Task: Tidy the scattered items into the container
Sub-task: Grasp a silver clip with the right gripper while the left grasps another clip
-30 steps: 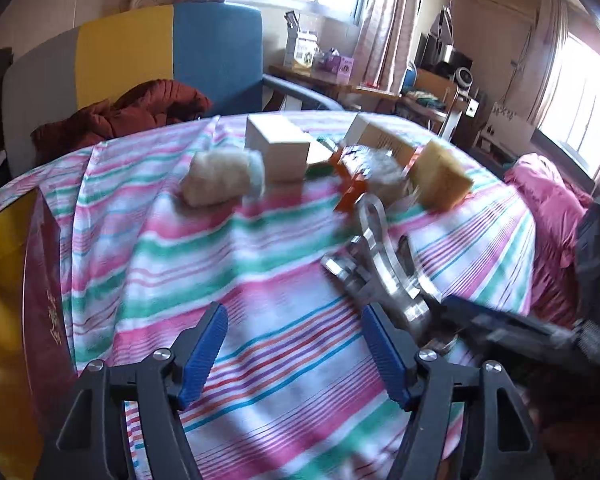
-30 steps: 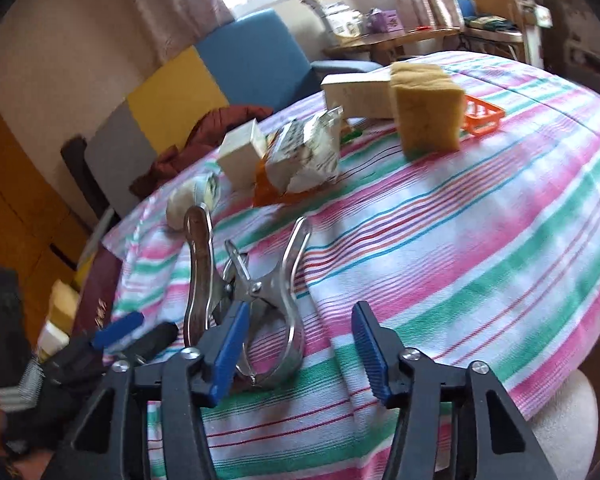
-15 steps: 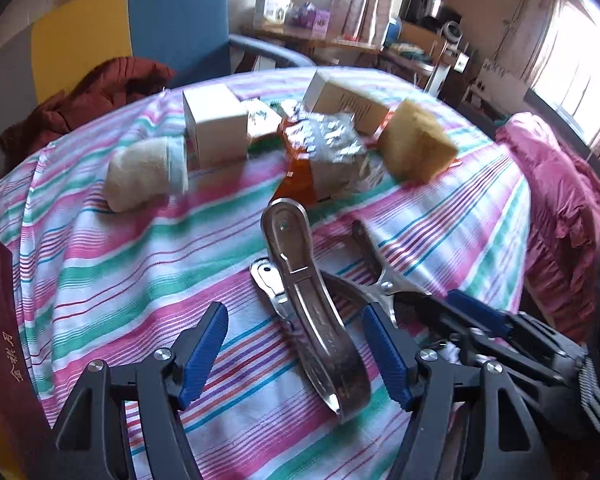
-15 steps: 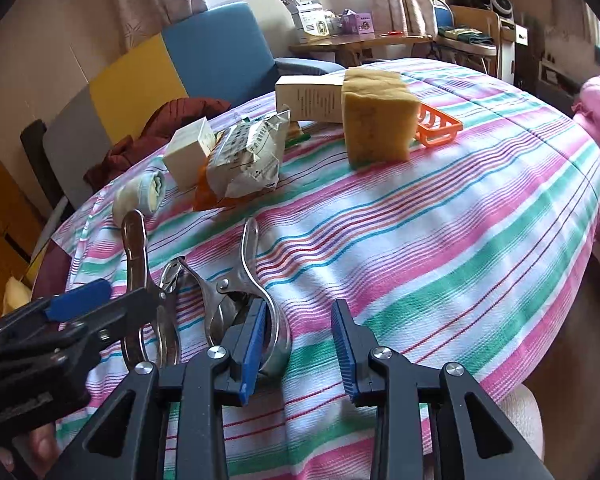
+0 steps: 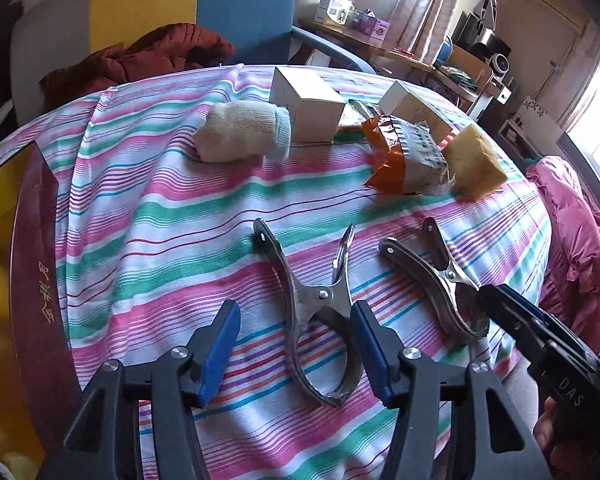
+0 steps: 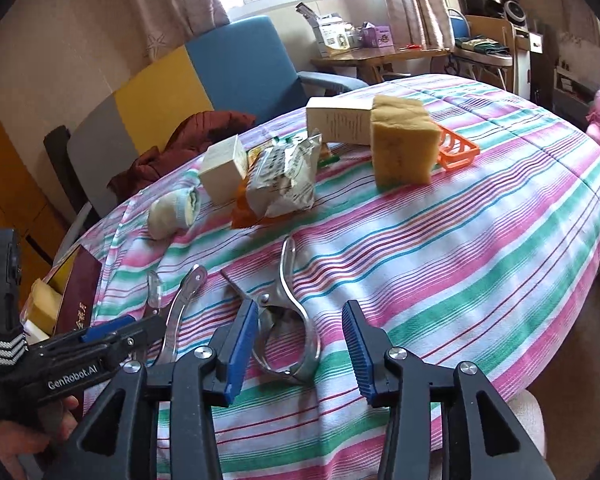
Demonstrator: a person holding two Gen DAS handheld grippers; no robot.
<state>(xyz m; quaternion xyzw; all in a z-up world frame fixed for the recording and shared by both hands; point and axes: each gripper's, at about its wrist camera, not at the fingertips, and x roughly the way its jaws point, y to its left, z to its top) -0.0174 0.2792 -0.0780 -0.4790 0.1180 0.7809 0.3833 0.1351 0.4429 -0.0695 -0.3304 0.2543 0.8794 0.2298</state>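
Two steel spring clamps lie side by side on the striped tablecloth, near its front edge. The left gripper hangs over one clamp; its blue pads stand apart and are closing, with the clamp's looped jaw end between them — the right pad just beside the metal, the left pad clear of it, so nothing is pinched. The right gripper hovers over the other clamp; its jaws are opening, and the clamp's curved end sits in the gap without either pad pressing on it. Both clamps rest flat on the cloth, handles splayed toward the middle of the table.

Farther back sits the rest of the clutter, bunched together: a rolled white sock, a small white box just beside it, a crumpled orange-and-silver snack bag, a yellow sponge standing on edge, a longer white carton behind it, and an orange plastic basket touching the sponge's far side.

The container — a dark red box with a yellow inside — stands at the left edge of the table, well apart from the pile.
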